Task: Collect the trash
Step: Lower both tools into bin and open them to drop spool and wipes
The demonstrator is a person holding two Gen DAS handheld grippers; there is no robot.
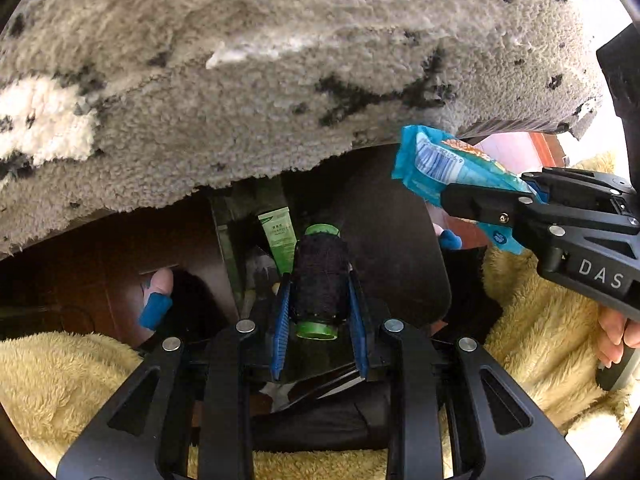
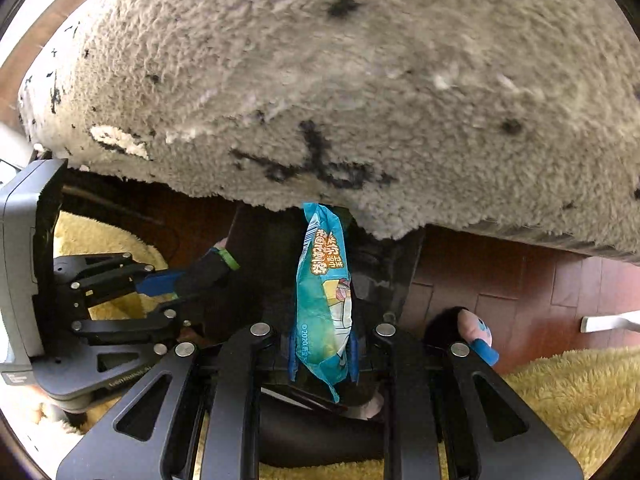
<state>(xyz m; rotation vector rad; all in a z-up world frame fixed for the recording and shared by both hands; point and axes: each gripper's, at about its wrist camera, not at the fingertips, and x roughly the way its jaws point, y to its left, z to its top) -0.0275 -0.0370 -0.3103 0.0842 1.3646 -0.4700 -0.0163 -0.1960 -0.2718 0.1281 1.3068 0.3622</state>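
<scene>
My left gripper [image 1: 319, 312] clamps a dark thread spool [image 1: 318, 280] between its blue pads. My right gripper [image 2: 323, 346] grips a blue snack wrapper [image 2: 324, 292], near the grey rug [image 2: 360, 80] edge.

The floor [image 2: 500, 280] was reddish-brown wood parquet, showing bare in the right wrist view below the edge of a shaggy grey rug [image 2: 320, 80] with black and white marks that lay over most of it. A fluffy yellow blanket or mat [image 2: 560, 400] lay nearer the cameras, beside the bare boards. A white flat object [image 2: 608, 323] rested on the wood at the right; what it was could not be told.
</scene>
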